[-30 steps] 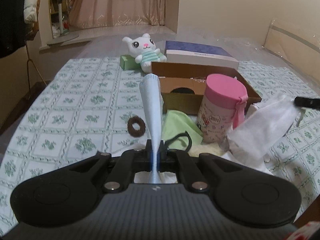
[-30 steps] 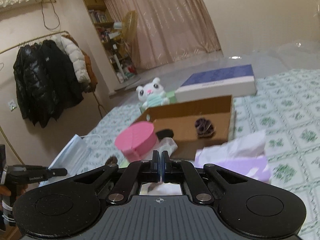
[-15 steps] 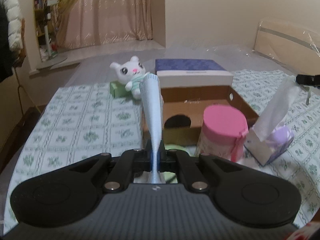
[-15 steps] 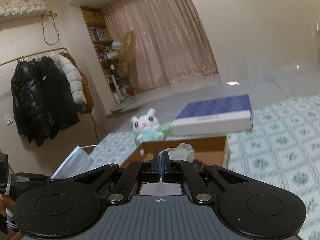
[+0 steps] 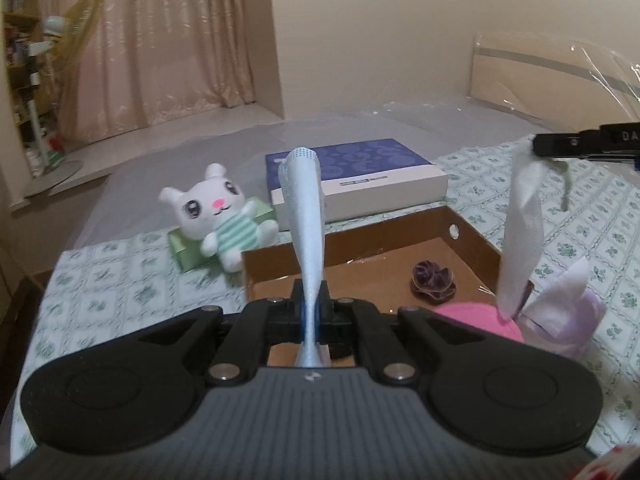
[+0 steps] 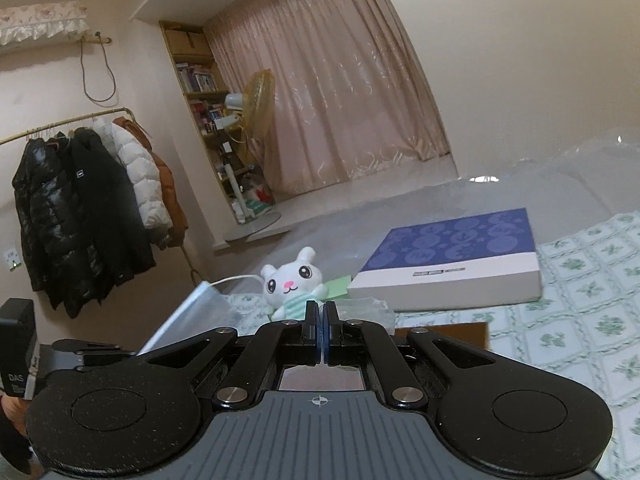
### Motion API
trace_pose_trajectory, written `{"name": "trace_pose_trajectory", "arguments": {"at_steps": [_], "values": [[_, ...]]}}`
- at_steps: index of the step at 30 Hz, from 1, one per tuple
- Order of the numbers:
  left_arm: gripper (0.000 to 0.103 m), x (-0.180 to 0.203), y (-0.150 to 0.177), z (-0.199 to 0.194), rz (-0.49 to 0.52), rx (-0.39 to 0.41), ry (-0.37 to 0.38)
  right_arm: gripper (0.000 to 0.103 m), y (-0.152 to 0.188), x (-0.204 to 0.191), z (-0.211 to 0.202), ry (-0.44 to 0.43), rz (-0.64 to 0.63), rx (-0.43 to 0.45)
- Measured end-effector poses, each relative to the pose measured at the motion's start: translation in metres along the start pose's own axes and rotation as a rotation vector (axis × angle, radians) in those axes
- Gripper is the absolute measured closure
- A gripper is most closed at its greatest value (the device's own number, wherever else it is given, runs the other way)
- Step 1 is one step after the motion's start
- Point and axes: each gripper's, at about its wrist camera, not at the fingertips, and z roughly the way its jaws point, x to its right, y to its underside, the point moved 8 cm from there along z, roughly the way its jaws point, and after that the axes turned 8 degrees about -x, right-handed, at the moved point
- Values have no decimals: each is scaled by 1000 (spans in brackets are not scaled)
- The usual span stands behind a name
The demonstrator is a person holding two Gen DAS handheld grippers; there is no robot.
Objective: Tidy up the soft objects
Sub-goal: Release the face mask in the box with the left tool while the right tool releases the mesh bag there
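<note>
My left gripper (image 5: 310,300) is shut on a light-blue face mask (image 5: 304,216), which stands up edge-on above the near wall of an open cardboard box (image 5: 360,268). A dark purple scrunchie (image 5: 434,282) lies inside the box. My right gripper (image 6: 322,312) is shut; in the left wrist view it reaches in from the right edge, holding the top of a white tissue (image 5: 524,232). The tissue hangs down to a lavender tissue pack (image 5: 568,316). A white plush bunny (image 5: 216,216) leans on a green box (image 5: 186,250) behind the cardboard box.
A flat blue-and-white box (image 5: 352,176) lies beyond the cardboard box on the flower-patterned cloth (image 5: 120,292). A pink-lidded cup (image 5: 480,320) stands beside the tissue pack. Coats on a rail (image 6: 80,208), a bookshelf (image 6: 208,120) and a fan (image 6: 256,92) stand to the left.
Both grippers rose and moved forward towards the cardboard box. The mask went along in the left gripper. The tissue is drawn up taller out of the pack by the right gripper.
</note>
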Motion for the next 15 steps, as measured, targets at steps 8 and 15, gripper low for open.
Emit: {"name": "trace_pose_trajectory", "arguments": {"at_steps": [8,15], "values": [[100,-2,-14,64,30,-31,57,102,-9,25,54,3,26,-25],[100,1,-25,98,112,-36,54,103,-22,32,72,5,7,-7]]}}
